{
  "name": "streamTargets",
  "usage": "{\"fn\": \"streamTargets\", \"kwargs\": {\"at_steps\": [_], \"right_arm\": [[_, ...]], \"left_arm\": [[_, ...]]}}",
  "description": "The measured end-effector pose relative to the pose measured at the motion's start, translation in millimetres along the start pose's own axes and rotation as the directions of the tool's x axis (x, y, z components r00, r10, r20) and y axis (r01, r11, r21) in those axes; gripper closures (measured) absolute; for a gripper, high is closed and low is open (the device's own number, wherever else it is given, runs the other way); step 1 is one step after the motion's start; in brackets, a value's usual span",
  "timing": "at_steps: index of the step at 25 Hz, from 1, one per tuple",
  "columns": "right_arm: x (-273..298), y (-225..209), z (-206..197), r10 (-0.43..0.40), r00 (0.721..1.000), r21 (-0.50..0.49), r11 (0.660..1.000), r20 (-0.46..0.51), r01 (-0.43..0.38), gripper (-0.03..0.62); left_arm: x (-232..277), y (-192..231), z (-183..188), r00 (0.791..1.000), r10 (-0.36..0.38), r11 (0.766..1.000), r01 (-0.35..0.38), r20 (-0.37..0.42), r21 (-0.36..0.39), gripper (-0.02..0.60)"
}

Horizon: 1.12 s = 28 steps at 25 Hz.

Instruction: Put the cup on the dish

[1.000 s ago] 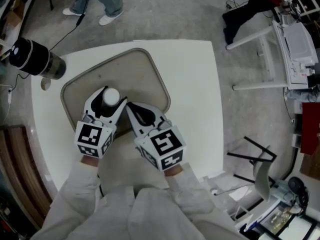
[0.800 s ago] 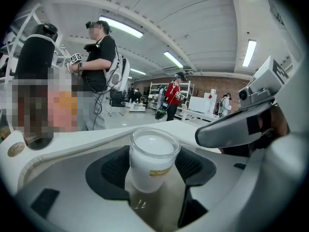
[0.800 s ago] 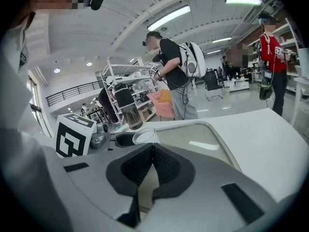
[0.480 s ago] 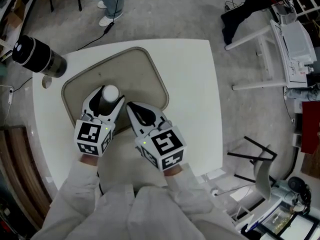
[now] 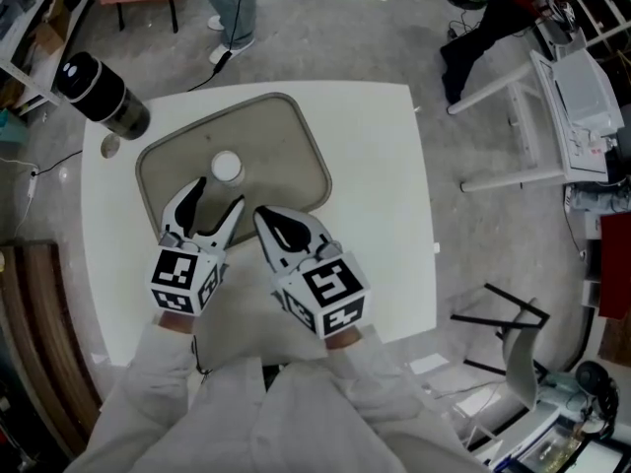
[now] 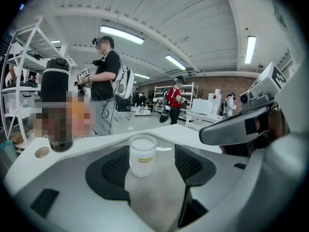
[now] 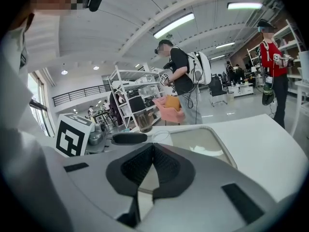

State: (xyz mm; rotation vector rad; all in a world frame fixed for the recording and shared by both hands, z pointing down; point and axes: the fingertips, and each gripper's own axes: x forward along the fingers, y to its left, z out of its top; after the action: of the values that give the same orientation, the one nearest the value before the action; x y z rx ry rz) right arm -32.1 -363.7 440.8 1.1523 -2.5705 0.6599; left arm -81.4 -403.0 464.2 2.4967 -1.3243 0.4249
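A square white counter [image 5: 375,166] stands on a grey concrete floor [image 5: 394,28] in a big hall with strip lights [image 6: 121,35] overhead, white shelves [image 7: 126,93] and a pink chair [image 7: 169,110]. A person in black with a backpack [image 6: 107,81] stands beyond the counter, and another in red [image 7: 273,62] is farther off.

A beige dish [image 5: 286,156] with rounded corners lies on the counter. The cup [image 5: 226,167] stands upright on it, near its middle. A black flask [image 5: 104,95] stands by the counter's far left corner, with a small round disc [image 5: 109,147] beside it.

The left tongs [image 5: 215,201] gape wide. The cup is just ahead of their tips, in line with the gap and touching neither pad. The right tongs [image 5: 262,215] are closed, pad against pad, with nothing between them, over the dish's near edge.

The cup has a pale yellow band, but its print is too small to read. The marker cubes [image 5: 184,279] show black-and-white squares and no letters.
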Motion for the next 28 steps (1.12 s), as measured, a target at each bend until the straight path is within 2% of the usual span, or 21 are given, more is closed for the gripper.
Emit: {"fn": "streamTargets", "kwargs": {"at_steps": [9, 17, 21, 28], "right_arm": [[-53, 29, -14, 0.035, 0.999, -0.028, 0.999, 0.034, -0.034, 0.582], [-109, 68, -26, 0.108, 0.994, -0.091, 0.99, 0.03, -0.105, 0.582], [-137, 83, -30, 0.134, 0.99, -0.119, 0.985, 0.044, -0.128, 0.582], [-172, 100, -37, 0.169, 0.984, -0.15, 0.976, 0.059, -0.159, 0.582]], "left_arm": [[-67, -42, 13, 0.995, 0.066, 0.996, -0.071, 0.077, 0.062, 0.305], [-115, -100, 0, 0.992, 0.082, 0.996, -0.086, 0.096, 0.038, 0.316], [-140, -128, -3, 0.988, 0.092, 0.994, -0.098, 0.122, 0.042, 0.365], [-173, -168, -6, 0.986, 0.081, 0.996, -0.087, 0.146, 0.028, 0.514]]}}
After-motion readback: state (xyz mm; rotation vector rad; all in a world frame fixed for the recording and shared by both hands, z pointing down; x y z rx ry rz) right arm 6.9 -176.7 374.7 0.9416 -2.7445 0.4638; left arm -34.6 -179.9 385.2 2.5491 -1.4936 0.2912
